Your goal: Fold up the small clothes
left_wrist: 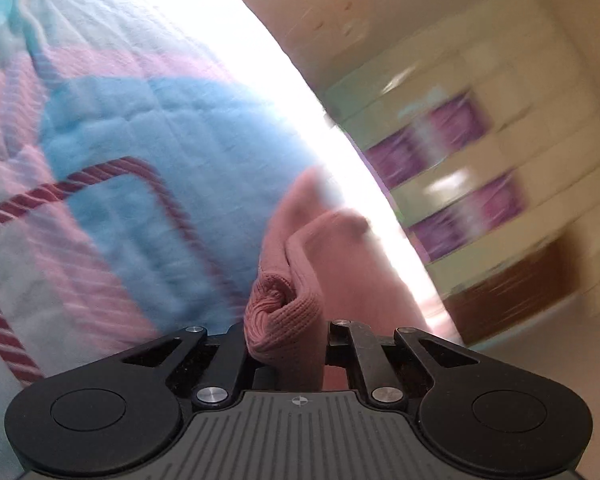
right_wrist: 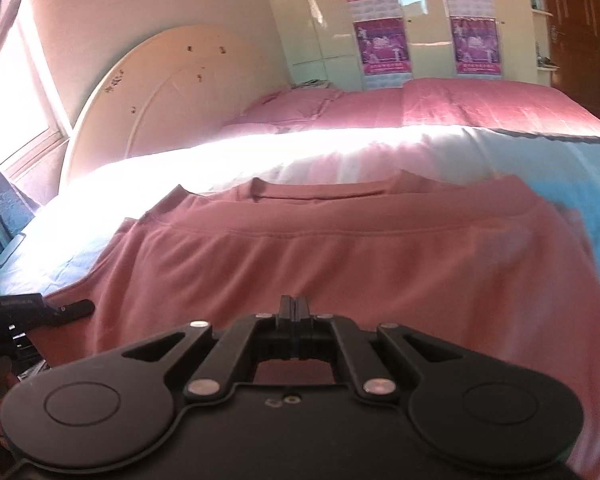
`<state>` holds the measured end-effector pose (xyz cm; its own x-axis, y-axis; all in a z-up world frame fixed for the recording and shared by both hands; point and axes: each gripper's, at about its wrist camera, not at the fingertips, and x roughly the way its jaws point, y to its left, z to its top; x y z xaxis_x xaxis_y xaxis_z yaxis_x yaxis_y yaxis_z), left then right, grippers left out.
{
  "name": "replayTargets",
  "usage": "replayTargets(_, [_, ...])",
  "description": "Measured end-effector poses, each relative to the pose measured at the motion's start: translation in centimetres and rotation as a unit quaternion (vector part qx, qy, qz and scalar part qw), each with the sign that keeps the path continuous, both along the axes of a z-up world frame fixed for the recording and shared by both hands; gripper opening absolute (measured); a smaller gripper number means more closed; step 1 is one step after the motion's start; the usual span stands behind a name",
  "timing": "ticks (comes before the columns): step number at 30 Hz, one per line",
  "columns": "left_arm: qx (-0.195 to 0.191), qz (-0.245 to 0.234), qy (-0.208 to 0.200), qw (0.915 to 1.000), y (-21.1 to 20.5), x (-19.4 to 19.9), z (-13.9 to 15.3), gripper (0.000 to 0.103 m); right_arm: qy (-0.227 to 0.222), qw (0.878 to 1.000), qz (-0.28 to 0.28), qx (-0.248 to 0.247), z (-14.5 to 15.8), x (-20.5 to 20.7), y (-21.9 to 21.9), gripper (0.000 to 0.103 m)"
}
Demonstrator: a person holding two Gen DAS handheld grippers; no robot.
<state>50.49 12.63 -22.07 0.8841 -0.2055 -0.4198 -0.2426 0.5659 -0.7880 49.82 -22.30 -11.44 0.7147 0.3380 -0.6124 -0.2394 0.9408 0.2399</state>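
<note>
A dusty pink garment lies spread on the bed, its neckline at the far side, folded partly over itself. My left gripper is shut on a bunched ribbed edge of the pink garment and holds it above the quilt. My right gripper is shut, its fingers pressed together just over the garment's near part; I cannot tell whether cloth is pinched between them. The left gripper also shows at the left edge of the right wrist view.
The bed has a blue, pink and white quilt with a red striped line. A pink bedspread and a cream headboard lie beyond. A wardrobe with purple posters stands behind, a window at left.
</note>
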Motion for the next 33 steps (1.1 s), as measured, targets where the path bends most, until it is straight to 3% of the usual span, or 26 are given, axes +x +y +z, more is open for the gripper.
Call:
replayTargets(2, [0.025,0.002,-0.026,0.9994,-0.3,-0.5,0.8,0.008,-0.004,1.000,0.012,0.000,-0.1,0.1,0.6,0.001])
replayTargets(6, [0.004,0.001,0.021,0.9998,0.1,0.1,-1.7,0.008,0.033,0.999,0.016,-0.039,-2.6,1.4,1.9,0.000])
replayTargets(11, [-0.003,0.008,0.024,0.9997,-0.1,1.1,-1.9,0.012,0.002,1.000,0.019,-0.014,-1.0,0.8,2.1,0.002])
replayTargets(13, [-0.003,0.011,0.022,0.9997,-0.4,1.6,-1.8,0.012,0.036,0.999,0.022,-0.030,-2.3,1.5,2.5,0.000])
replayTargets(14, [0.002,0.014,0.025,0.9996,-0.5,1.6,-1.6,0.011,0.031,0.999,0.021,-0.037,-3.0,1.3,2.6,0.000])
replayTargets(22, [0.060,-0.030,-0.011,0.9977,-3.9,3.4,3.6,0.009,0.026,0.999,0.023,-0.020,-3.3,1.4,2.2,0.000])
replayTargets(25, [0.075,-0.053,-0.027,0.9954,-6.2,4.5,6.3,0.009,0.044,0.999,0.025,0.009,-2.8,2.3,1.0,0.000])
replayTargets(27, [0.081,-0.081,-0.044,0.9924,-8.4,5.4,8.3,0.009,0.037,0.998,-0.001,0.051,-1.7,2.1,-1.1,0.005])
replayTargets(30, [0.109,-0.134,-0.069,0.9825,-13.0,6.4,11.7,0.009,0.017,0.994,-0.050,0.096,-0.1,1.1,-5.9,0.005])
replayTargets(33, [0.140,-0.195,-0.082,0.9674,-18.8,7.5,14.2,0.009,-0.003,0.987,-0.100,0.122,1.4,-0.1,-11.5,0.006])
